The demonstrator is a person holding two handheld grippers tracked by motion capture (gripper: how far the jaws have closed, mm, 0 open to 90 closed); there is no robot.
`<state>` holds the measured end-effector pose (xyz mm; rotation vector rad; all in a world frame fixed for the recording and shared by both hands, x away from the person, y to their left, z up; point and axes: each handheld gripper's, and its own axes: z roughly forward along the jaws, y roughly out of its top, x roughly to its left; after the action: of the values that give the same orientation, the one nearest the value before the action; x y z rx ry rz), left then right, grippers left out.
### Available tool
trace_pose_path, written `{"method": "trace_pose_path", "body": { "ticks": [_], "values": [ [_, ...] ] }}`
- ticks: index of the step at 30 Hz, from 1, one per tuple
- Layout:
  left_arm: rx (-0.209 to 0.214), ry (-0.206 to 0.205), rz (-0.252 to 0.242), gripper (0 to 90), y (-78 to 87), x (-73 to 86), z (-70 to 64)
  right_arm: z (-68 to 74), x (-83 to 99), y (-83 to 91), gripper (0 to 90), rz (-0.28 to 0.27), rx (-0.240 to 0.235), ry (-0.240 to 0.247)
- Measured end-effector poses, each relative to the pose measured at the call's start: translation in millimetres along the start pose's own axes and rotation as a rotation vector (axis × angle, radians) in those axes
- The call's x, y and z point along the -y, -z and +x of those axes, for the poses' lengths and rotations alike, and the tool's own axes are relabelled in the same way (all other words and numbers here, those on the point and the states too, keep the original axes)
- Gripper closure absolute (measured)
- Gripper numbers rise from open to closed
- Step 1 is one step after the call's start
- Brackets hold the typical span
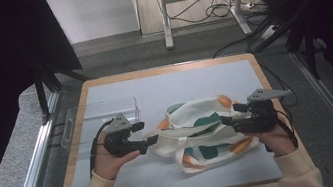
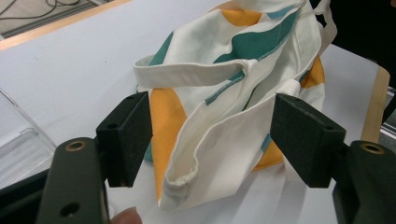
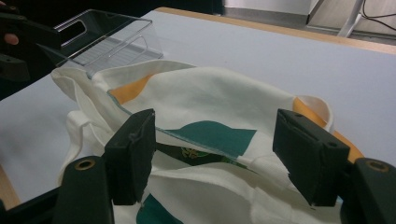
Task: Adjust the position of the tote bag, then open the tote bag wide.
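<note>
Two open tools [image 1: 142,137] [image 1: 228,115] flank an unlettered tote bag [image 1: 201,133].

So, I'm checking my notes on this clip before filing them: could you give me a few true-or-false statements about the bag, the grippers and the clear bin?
1. The tote bag lies crumpled on the white mat. True.
2. The left gripper is shut on a bag strap. False: its jaws stand open, with bag cloth between them.
3. The right gripper is open over the bag. True.
4. The clear bin sits right of the bag in the high view. False: it sits at the left.
5. The bag is plain white. False: it bears teal and orange patches.
</note>
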<state>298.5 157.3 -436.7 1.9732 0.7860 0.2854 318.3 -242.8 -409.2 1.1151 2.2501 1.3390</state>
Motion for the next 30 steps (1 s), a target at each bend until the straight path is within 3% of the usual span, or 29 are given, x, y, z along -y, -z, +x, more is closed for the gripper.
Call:
{"method": "trace_pose_path", "body": {
  "ticks": [11, 15, 30],
  "values": [
    [0.004, -0.032, -0.002, 29.8, 0.3, -14.1, -6.6, 11.3, -2.3, -1.4, 30.4, 0.002, -0.037, 0.029],
    [0.024, -0.037, -0.010, 30.1, -2.8, -21.8, -10.3, 17.4, -3.6, -2.1, 30.4, 0.004, -0.052, 0.050],
    [0.085, -0.076, 0.083, 32.9, -46.7, -50.1, -13.9, 18.1, -2.5, -2.6, 30.3, 0.010, -0.064, 0.057]
  ]
}}
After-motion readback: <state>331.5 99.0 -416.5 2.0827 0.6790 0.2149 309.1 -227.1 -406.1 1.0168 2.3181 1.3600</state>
